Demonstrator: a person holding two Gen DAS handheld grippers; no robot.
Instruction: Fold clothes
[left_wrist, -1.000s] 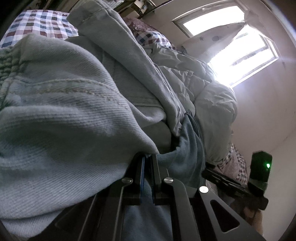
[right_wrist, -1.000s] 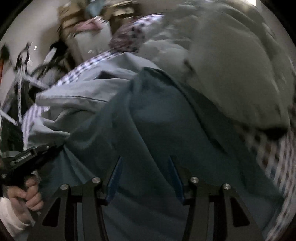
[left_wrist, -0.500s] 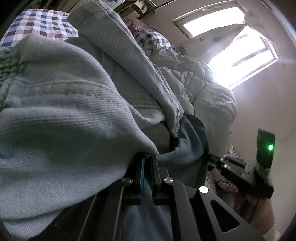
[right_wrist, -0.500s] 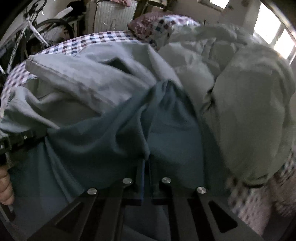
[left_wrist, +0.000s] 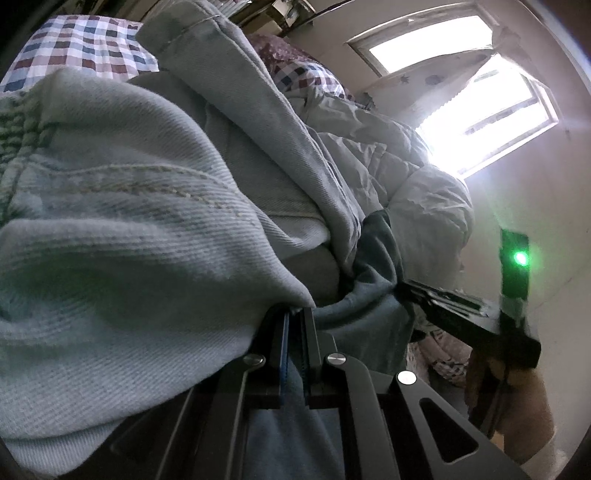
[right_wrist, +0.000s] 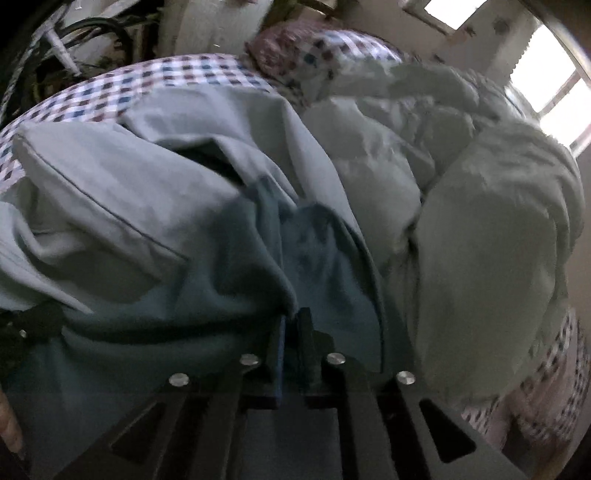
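A pale blue denim garment (left_wrist: 129, 221) lies bunched on the bed, its darker blue inner side (left_wrist: 369, 295) turned out at one fold. My left gripper (left_wrist: 295, 314) is shut on a fold of it, with cloth pinched between the pads. In the right wrist view the same garment (right_wrist: 110, 206) fills the middle. My right gripper (right_wrist: 293, 317) holds the dark blue fold (right_wrist: 314, 258) between its near-closed fingers, and its jaws are opening slightly. That right gripper (left_wrist: 406, 288) also shows at the right of the left wrist view, tips in the cloth.
A white quilted duvet (right_wrist: 480, 221) is heaped to the right of the garment. A checked bedsheet (right_wrist: 147, 81) lies under everything. A bright window (left_wrist: 480, 92) is behind. A bicycle (right_wrist: 74, 44) stands past the bed's far left. A person's hand (left_wrist: 517, 406) grips the right tool.
The right gripper went from wide open to closed on the dark blue fold and swung across the garment, bunching the cloth. The left gripper kept still with its grip.
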